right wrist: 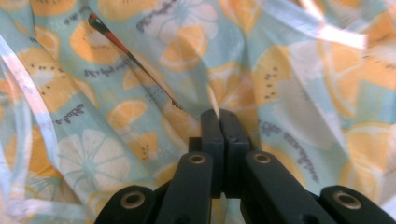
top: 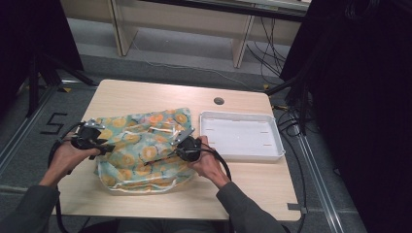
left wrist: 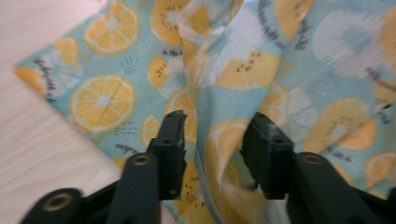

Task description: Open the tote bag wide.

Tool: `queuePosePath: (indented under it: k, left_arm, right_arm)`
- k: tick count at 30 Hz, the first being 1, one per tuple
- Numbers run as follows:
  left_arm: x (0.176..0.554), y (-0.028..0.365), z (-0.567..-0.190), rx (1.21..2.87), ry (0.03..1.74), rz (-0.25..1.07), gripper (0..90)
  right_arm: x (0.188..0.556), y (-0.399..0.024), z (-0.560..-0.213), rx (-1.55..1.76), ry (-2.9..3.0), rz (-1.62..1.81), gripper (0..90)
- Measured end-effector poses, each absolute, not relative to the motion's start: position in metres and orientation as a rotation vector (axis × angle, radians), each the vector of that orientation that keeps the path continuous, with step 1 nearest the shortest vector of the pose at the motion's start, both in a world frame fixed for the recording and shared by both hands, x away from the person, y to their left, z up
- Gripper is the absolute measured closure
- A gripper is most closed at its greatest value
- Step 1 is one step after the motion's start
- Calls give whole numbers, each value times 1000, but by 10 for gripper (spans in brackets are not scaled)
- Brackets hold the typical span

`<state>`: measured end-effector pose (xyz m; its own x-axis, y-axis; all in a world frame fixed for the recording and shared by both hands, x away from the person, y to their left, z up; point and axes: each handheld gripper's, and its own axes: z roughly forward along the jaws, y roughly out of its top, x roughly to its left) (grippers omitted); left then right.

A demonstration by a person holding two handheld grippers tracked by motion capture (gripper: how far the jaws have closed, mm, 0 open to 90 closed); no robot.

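**Pinching a fold of printed cloth at the middle of the table**

Lying spread but rumpled over the near-left part of the wooden table (top: 145, 92), the fruit-print cloth (top: 141, 148) is a light blue fabric with orange and lemon slices and a pale binding along its edges. It rests just beside the white tray (top: 241, 154), which stands on the right half of the table and holds nothing that can be seen; the two do not clearly touch.

The right gripper (right wrist: 219, 114) is pressed into the cloth's right-hand side, and its jaws stand fully together. A thin ridge of fabric rises to the jaw tips in the right gripper view, so the jaws appear to be pinching a fold there, probably to lift or drag that side. A dark, thin strand (right wrist: 133, 58) crosses the print ahead of the jaws; what it is cannot be told.

The left gripper (left wrist: 217, 123) sits at the cloth's left edge with its jaws partly apart. A raised crease runs up between them, yet the pads (left wrist: 173, 135) do not press on it, so nothing is held on this side. Its place opposite the right gripper suggests that it is set to take the other side, so that the cloth could be stretched flat or folded between the two hands.

The tray's nearness suggests it is where the cloth is meant to go.
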<state>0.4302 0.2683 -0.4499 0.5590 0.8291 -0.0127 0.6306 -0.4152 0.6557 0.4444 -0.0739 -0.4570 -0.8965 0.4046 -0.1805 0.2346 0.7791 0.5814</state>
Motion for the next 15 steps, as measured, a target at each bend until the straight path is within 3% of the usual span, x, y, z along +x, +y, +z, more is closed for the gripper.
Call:
queuePosePath:
  k: [3, 7, 15]
  left_arm:
    - [413, 267, -422, 2192, 1155, 437, 427]
    - [389, 252, -398, 2248, 963, 488, 416]
    - [389, 210, -442, 2409, 824, 570, 325]
  right_arm:
    - [444, -77, -449, 512, 2701, 881, 900]
    - [441, -80, -438, 502, 2673, 938, 900]
    - [433, -83, -426, 541, 2676, 1062, 900]
